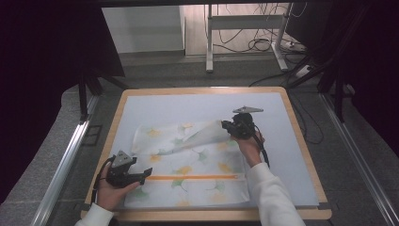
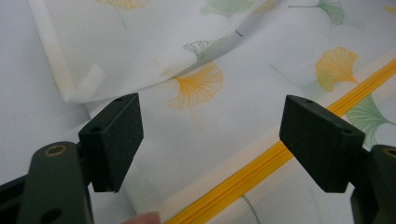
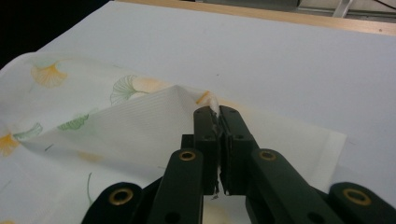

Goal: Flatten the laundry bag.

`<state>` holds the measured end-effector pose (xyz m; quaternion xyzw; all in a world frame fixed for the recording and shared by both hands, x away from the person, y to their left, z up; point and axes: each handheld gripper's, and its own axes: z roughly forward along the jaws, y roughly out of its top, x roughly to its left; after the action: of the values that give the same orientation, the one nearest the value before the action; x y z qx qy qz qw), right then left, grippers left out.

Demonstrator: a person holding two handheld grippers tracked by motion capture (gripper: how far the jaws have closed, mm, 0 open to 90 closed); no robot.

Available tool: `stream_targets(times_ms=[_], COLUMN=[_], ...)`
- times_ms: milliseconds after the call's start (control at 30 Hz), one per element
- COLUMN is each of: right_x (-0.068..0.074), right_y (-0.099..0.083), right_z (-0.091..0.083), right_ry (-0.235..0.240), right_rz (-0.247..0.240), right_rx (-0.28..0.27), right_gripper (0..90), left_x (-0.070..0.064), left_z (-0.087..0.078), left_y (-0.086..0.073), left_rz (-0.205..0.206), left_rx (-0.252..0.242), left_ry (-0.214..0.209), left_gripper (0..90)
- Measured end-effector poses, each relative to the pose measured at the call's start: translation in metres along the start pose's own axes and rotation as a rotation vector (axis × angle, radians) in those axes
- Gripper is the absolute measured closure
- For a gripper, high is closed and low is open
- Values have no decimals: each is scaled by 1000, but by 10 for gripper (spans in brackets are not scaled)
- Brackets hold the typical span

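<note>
A white mesh bag [image 1: 188,169] printed with yellow and green ginkgo leaves lies flat on a pale mat [image 1: 291,155] that covers a wood-edged table [image 1: 301,136]. An orange zipper [image 1: 193,177] runs across the bag near its front edge.

The right gripper [image 1: 229,126] pinches the bag's top layer at its far right corner. In the right gripper view its two black fingers [image 3: 207,135] are pressed together with a thin edge of white mesh clamped between them, and a small tuft of cloth pokes out just past the tips. From the pinch, the raised layer [image 3: 140,126] slopes down and away to the left of the fingers, forming a tented fold, while the lower layer stays flat on the mat to their right. In the high view this fold shows as a lifted flap [image 1: 197,134] stretching from the fingers towards the bag's far left corner. The person's right hand [image 1: 249,148], in a white sleeve, holds the gripper from behind.

The left gripper [image 1: 146,173] sits at the bag's near left side, held in the left hand [image 1: 110,190]. Its fingers [image 2: 114,140] are spread wide and grip nothing. In the left gripper view the bag's cloth lies between and below them, with the zipper [image 2: 261,163] passing just under the right-hand finger and a yellow leaf print [image 2: 198,86] just beyond the gap. The folded edge of the raised layer lies beyond the left-hand finger.
</note>
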<state>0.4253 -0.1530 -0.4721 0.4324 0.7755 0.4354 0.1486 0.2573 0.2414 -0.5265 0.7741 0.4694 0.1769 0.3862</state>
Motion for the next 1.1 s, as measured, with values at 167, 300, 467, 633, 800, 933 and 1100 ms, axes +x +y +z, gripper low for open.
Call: stream_targets(times_ms=[167,300,467,633,800,933,1100], right_x=[-3,-8,-19,-27,-36,-42,-51], right_y=[4,9,12,16,18,20,23], right_z=[9,13,18,23,28,31,35], right_ry=[-10,-32,-60,-84,-101,-123,-137], right_rz=[9,14,39,64,95,96,121], right_rx=[21,35,61,77,96,116,124], right_gripper=[859,859,859,859,859,859,859], left_x=[1,2,2,2,3,3,4], left_z=[0,0,1,0,0,0,0], left_y=[0,0,0,0,-1,-1,-1], left_rz=[0,-1,-1,-4,-2,-3,-7], left_rx=[1,0,1,1,1,2,2], left_ry=[-3,-5,-6,-8,-9,-9,-10], left_gripper=[211,212,212,212,211,212,212])
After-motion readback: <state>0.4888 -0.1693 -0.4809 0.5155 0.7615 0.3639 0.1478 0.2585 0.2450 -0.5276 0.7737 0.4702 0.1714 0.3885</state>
